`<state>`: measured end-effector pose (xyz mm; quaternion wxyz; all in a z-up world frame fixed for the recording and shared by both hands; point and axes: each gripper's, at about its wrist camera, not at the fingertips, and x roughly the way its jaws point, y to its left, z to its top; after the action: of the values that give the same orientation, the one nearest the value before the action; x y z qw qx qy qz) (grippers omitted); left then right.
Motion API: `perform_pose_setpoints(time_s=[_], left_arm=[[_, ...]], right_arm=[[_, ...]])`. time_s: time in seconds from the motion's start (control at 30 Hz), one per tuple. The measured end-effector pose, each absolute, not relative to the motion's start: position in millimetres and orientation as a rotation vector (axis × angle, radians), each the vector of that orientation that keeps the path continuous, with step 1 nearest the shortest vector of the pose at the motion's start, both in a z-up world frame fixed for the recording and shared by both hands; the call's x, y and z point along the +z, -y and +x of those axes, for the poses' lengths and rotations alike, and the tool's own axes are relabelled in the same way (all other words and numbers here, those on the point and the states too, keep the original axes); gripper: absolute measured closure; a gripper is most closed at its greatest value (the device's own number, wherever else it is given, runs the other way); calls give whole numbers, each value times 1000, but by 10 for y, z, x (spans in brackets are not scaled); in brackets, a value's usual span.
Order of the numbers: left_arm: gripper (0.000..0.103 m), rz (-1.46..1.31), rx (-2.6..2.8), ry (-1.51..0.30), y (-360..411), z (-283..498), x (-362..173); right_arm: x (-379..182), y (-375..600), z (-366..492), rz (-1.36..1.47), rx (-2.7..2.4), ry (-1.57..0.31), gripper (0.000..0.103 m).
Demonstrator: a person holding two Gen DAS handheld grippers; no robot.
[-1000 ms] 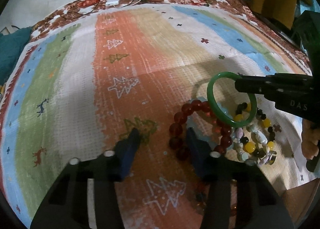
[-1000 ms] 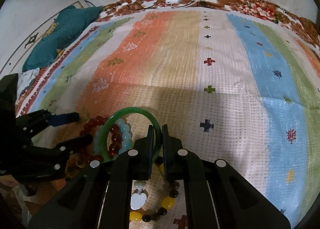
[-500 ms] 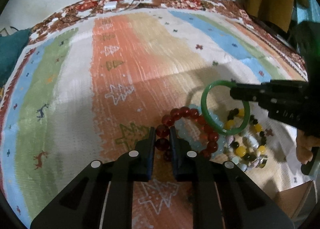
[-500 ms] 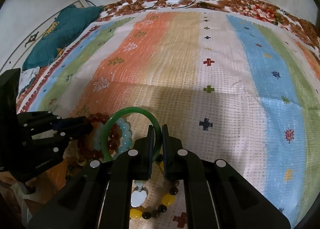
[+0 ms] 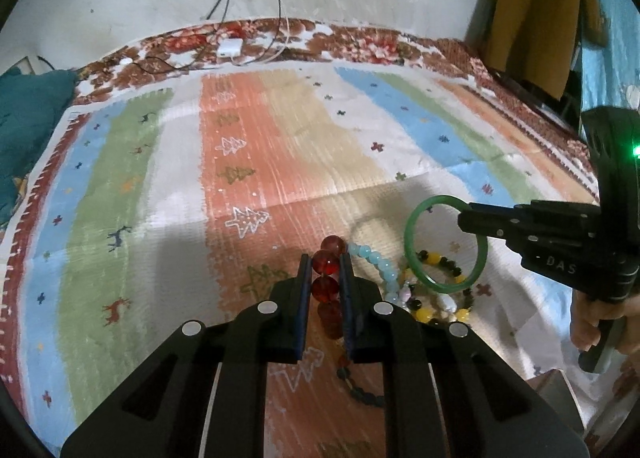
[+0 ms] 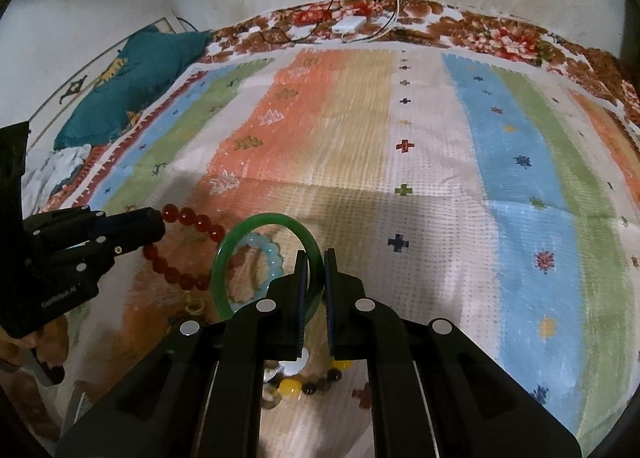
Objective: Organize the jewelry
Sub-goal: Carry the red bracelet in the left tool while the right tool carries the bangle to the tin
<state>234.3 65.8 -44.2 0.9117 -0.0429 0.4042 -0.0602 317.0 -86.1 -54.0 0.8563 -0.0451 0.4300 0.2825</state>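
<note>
Left wrist: left gripper (image 5: 325,267) pinches red bead bracelet (image 5: 329,258); right gripper (image 6: 313,260) clamps green bangle (image 6: 256,223).

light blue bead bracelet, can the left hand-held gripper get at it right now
Probably not yet. The left hand-held gripper is shut on the red bead bracelet, so its jaws are occupied. The light blue bead bracelet lies just beside it on the blanket, otherwise uncovered.

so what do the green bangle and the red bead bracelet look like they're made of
Green bangle: one rigid, seamless ring, smooth and glossy with slightly cloudy colour; it looks like jade or glass, but the pictures can't settle which.
Red bead bracelet: large round beads, translucent deep red with bright highlights, so polished glass, resin or agate-like stone. It drapes from the left gripper, so the beads are strung on something flexible.
</note>
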Motion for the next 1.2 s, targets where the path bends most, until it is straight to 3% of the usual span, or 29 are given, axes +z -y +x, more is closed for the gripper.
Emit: perform_pose_setpoints(time_s=[0.77, 1.2], left_arm=[[90, -167, -145, -697, -568, 1443, 131], [90, -159, -184, -668, -411, 1002, 194]], right_arm=[[-116, 1208, 2412, -41, 608, -832, 94], [7, 1323, 1987, -43, 640, -795, 94]])
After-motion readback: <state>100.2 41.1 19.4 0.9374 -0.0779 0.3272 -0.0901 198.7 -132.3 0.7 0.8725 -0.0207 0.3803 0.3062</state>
